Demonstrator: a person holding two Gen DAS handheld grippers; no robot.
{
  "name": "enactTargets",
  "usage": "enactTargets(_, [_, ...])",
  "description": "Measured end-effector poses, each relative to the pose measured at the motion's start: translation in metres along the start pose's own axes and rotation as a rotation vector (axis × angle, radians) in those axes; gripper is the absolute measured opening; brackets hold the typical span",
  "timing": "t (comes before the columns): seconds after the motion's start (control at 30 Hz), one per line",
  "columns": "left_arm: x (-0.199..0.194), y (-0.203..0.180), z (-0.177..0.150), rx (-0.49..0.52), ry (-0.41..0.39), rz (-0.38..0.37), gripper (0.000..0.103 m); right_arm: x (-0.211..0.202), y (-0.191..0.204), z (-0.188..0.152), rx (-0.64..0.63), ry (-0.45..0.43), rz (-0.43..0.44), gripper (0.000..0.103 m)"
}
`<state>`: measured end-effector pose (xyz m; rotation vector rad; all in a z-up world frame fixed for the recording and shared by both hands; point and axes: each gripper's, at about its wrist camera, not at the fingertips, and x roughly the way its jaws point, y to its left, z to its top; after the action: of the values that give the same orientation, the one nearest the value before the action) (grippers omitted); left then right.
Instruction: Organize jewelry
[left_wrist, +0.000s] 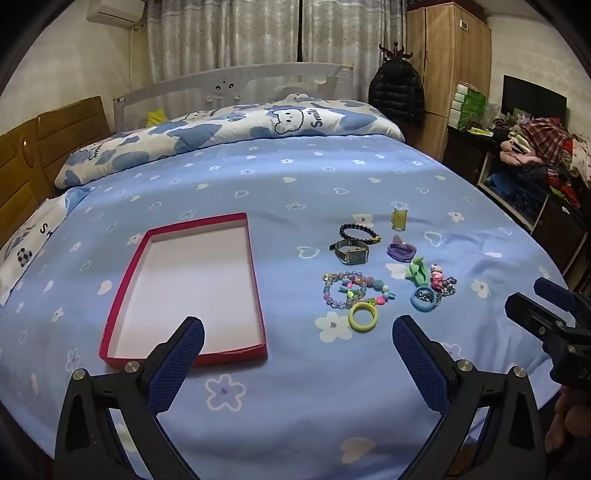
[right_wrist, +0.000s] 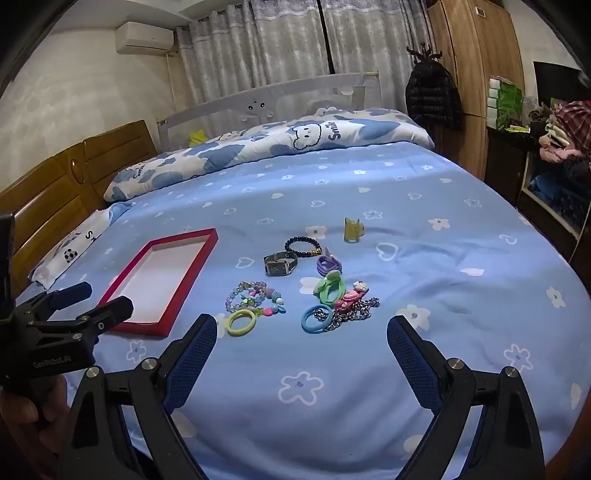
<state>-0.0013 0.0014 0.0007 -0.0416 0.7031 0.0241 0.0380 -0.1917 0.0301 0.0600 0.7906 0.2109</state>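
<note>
The red tray (left_wrist: 255, 266) lies flat, long axis running toward the headboard (left_wrist: 22, 173).

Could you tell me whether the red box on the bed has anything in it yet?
Empty. The red box shows only its bare white floor in both views; all the jewelry, such as the watch, lies on the sheet beside it.

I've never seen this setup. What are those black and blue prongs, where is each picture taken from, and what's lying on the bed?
No robot here: a person holds two handheld tools. Each picture comes from a fisheye camera on one tool, looking along its fingers. The left gripper and right gripper are both open and hold nothing. On the blue bedsheet lie an empty red box and, apart from it, loose jewelry: a watch, a dark bead bracelet, a colorful bead bracelet and a yellow ring.
</note>
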Motion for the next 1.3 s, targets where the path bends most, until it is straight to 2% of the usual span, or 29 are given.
enactTargets(0.17, [-0.006, 0.007, -0.003, -0.011, -0.01, 0.0, 0.102, 0.005, -0.002, -0.002, 0.006, 0.015, 0.003, 0.095])
enactTargets(0.2, [0.001, 0.002, 0.0, -0.004, 0.023, 0.013, 0.102, 0.0, 0.0, -0.001, 0.009, 0.005, 0.009, 0.095])
enactTargets(0.4, [0.006, 0.0, -0.001, -0.007, 0.031, 0.015, 0.102, -0.006, 0.008, 0.001, 0.01, 0.006, 0.012, 0.095])
enactTargets(1.3, [0.008, -0.001, 0.0, -0.006, 0.03, 0.019, 0.102, -0.002, 0.001, 0.003, 0.024, 0.008, 0.054, 0.095])
